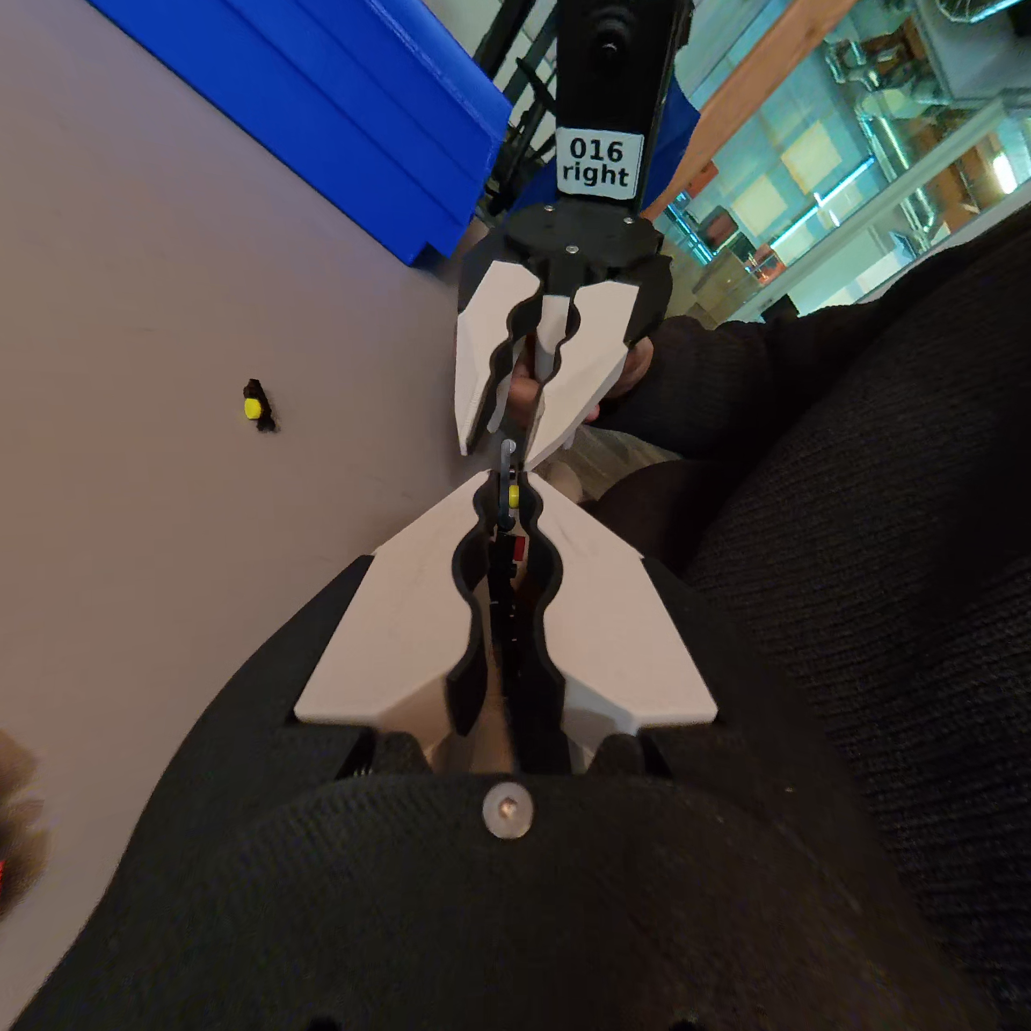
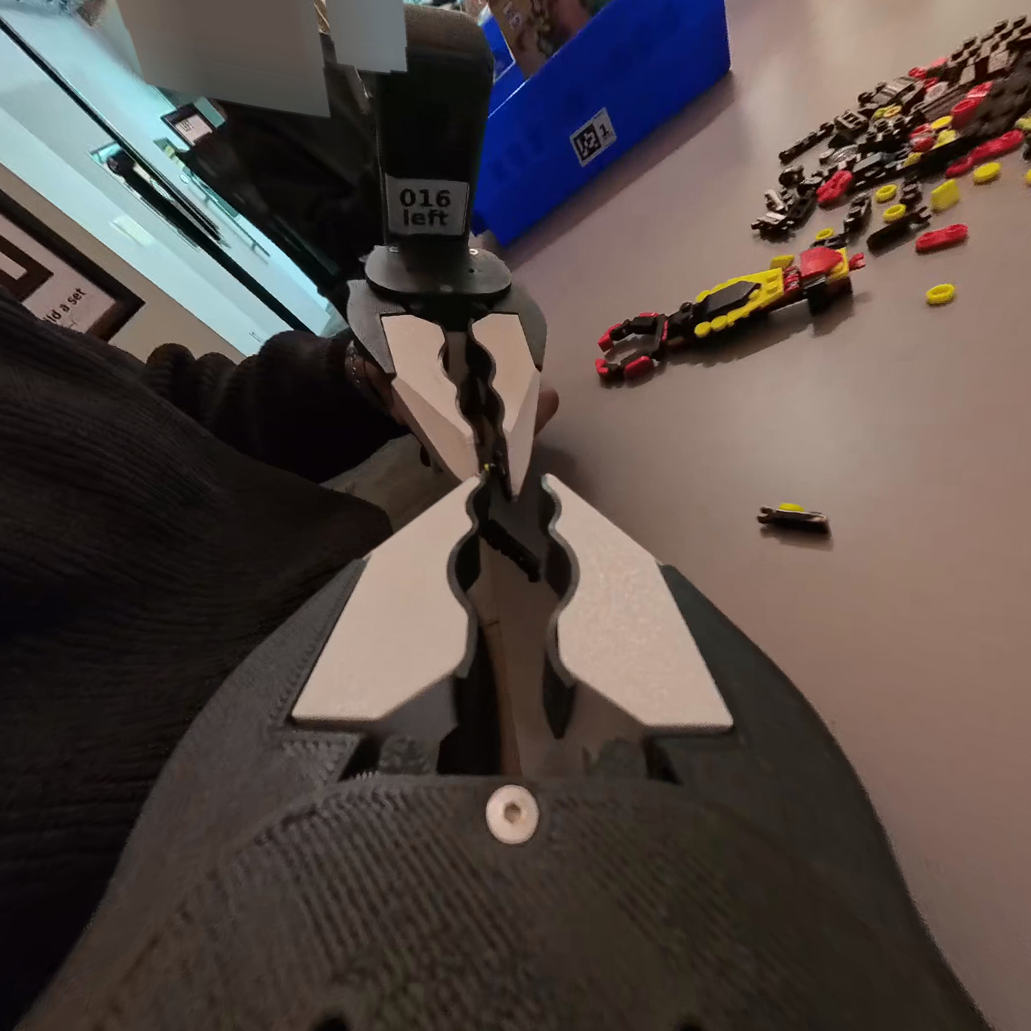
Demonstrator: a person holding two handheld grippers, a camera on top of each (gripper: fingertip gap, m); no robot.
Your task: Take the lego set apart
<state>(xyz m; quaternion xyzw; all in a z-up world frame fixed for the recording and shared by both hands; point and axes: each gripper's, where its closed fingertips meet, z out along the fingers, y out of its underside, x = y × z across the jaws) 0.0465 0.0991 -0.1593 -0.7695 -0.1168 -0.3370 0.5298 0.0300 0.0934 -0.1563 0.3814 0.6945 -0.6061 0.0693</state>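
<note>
Left gripper [image 1: 509,485] at lower centre: white faceted fingers [image 1: 413,613] with wavy black pads, black ribbed body, one silver screw [image 1: 506,809]; right gripper [image 2: 505,491] alike; dark knit sleeve [image 2: 139,502] at left.

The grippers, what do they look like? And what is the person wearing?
Both the left gripper and the right gripper have two pale, pointed wedge fingers with wavy black lining along the inside of the jaws. Each sits on a rough black printed body with a silver screw. A white sticker marks each black handle. The person wears a dark knitted sleeve.

Blue bin [image 2: 602,111] on grey table [image 2: 781,669], glass wall [image 1: 870,167] behind.
</note>
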